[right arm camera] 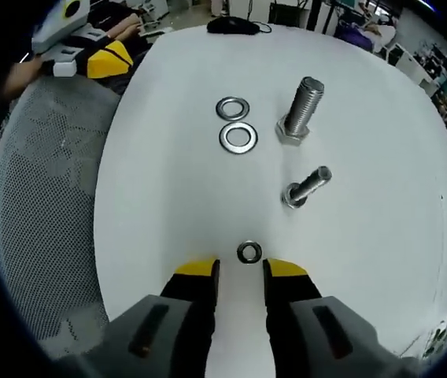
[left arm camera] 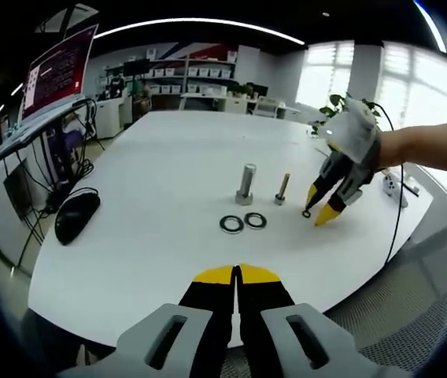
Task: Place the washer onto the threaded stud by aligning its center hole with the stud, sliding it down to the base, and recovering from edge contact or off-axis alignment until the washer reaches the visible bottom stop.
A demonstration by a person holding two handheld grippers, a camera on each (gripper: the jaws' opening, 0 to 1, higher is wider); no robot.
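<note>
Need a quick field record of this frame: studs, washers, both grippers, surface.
surface: round white table
large stud: thick steel threaded bolt, upright on its head
small stud: thin steel threaded bolt, upright, bare
large washers: two flat steel rings, side by side, flat on table
small washer: small dark steel ring, lying just ahead of right gripper's tips
right gripper: open, yellow tips low at the table
left gripper: shut, empty
other: black computer mouse

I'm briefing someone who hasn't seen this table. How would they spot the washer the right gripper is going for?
On the white table stand two bolts, a thick one and a thin one. Two larger washers lie beside the thick bolt. The small washer lies alone just ahead of the open right gripper: the smallest ring.
</note>
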